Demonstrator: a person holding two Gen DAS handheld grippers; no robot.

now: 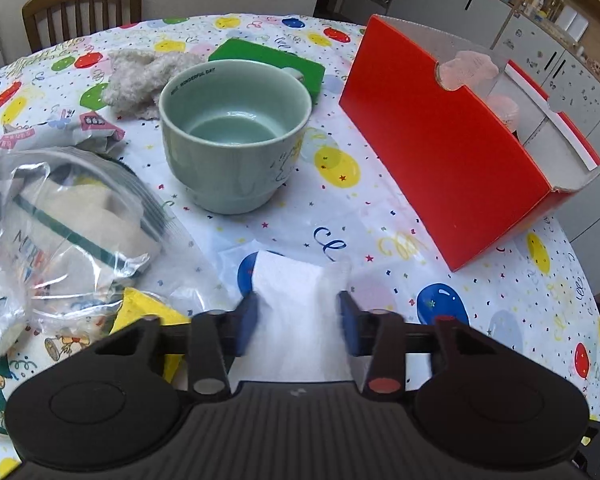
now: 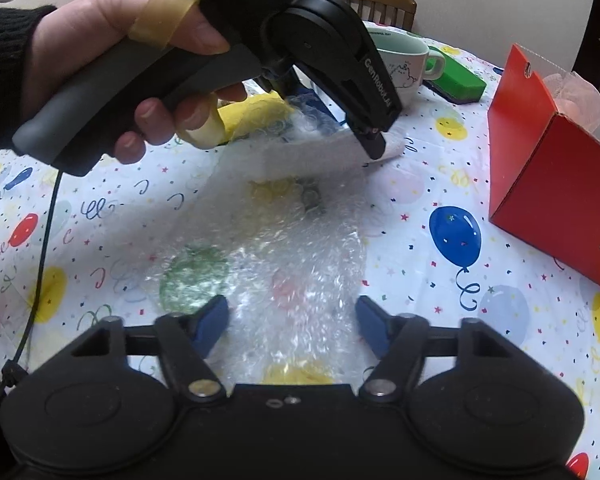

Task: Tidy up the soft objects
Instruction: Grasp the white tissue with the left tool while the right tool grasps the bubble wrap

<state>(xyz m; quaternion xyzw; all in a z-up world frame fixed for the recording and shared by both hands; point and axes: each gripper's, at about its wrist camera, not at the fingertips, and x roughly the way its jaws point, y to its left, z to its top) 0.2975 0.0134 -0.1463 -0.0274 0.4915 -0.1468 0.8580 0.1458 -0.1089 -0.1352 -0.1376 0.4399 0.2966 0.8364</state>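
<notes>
A white foam sheet (image 1: pixel 296 296) lies on the balloon-print tablecloth (image 1: pixel 380 220), and my left gripper (image 1: pixel 299 320) is shut on it, a blue pad against each side. In the right wrist view a hand holds that left gripper (image 2: pixel 368 140) tilted down onto the white foam sheet (image 2: pixel 320 156). A clear bubble wrap sheet (image 2: pixel 300 248) runs from the foam towards the camera. My right gripper (image 2: pixel 293 320) stands open low over its near end, the wrap between the pads but not pinched. A red box (image 1: pixel 452 152) at the right holds a pink soft item (image 1: pixel 470 68).
A pale green mug (image 1: pixel 236 136) stands mid-table before a green sponge (image 1: pixel 272 60) and a beige fluffy cloth (image 1: pixel 140 76). A zip bag with fabric (image 1: pixel 60 220) and a yellow item (image 1: pixel 148 312) lie left. A wooden chair (image 1: pixel 84 4) stands behind the table.
</notes>
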